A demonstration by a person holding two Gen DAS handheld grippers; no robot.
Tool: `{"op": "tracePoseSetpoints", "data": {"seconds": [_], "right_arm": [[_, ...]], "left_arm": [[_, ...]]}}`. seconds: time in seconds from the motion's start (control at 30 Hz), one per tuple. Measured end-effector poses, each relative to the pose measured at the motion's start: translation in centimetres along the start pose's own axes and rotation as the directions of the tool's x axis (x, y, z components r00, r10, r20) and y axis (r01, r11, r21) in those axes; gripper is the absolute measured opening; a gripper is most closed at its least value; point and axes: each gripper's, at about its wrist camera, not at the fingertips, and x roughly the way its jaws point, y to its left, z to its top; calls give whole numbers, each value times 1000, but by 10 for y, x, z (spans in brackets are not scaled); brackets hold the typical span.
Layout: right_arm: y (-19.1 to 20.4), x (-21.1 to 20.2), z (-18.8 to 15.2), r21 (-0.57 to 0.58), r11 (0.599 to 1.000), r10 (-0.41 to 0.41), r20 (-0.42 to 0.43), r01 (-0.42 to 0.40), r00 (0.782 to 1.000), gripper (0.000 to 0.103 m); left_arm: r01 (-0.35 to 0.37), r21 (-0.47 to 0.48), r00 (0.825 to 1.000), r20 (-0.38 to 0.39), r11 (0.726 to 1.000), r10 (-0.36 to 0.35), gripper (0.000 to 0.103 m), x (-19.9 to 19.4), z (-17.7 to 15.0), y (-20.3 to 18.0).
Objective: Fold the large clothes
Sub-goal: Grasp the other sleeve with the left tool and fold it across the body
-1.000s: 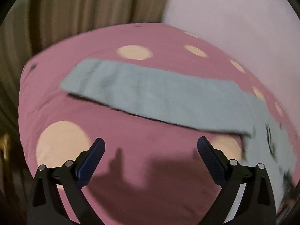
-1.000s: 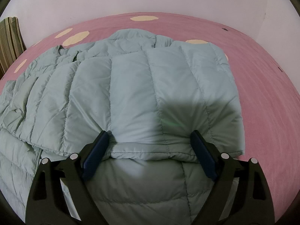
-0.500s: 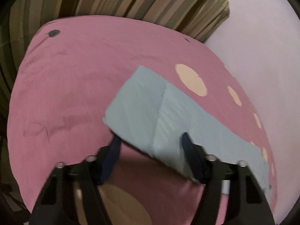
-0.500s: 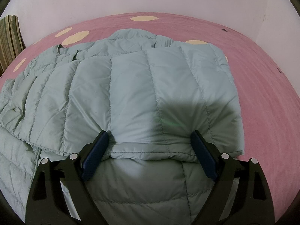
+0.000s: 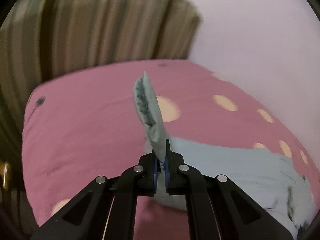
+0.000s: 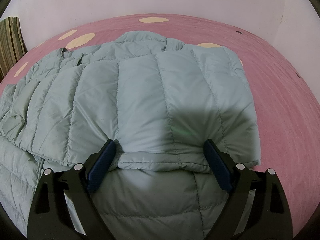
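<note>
My left gripper [image 5: 161,160] is clamped on the sleeve [image 5: 152,116] cuff, raised off the pink bed [image 5: 84,136]; it looks light, limp and slick, though blur hides the grip. My right gripper [image 6: 160,160] has fingers [image 6: 217,166] spread apart, resting on the puffy jacket [image 6: 140,100] lying folded on the bed; I'd pinch seams or hems, since padding squashes

Pale-teal jacket [image 6: 140,100], pink bedspread [image 6: 280,80] (cream dots), striped curtain [image 5: 90,30].
</note>
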Motion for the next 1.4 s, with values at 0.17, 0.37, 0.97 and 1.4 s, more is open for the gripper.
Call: {"op": "tracePoseSetpoints", "data": {"seconds": [0.17,0.37,0.97,1.4], "right_arm": [[-1,0,1,2,1000,7,1,-7,1000,89],[-2,0,1,8,1000,11,3,-11,1000,89],[-2,-1,1,24,999,26,8,-26,1000,90],[-2,0,0,23,1000,21,7,-21,1000,90]], "left_arm": [[118,157,992,27,980,-124,5,-24,-11,-94],[253,338,965,-15,907,-263,5,-46,-53,-205],[397,587,918,-264,705,-297,6,-37,-210,-350],[449,600,889,-226,662,-399,68,-103,-198,-313]]}}
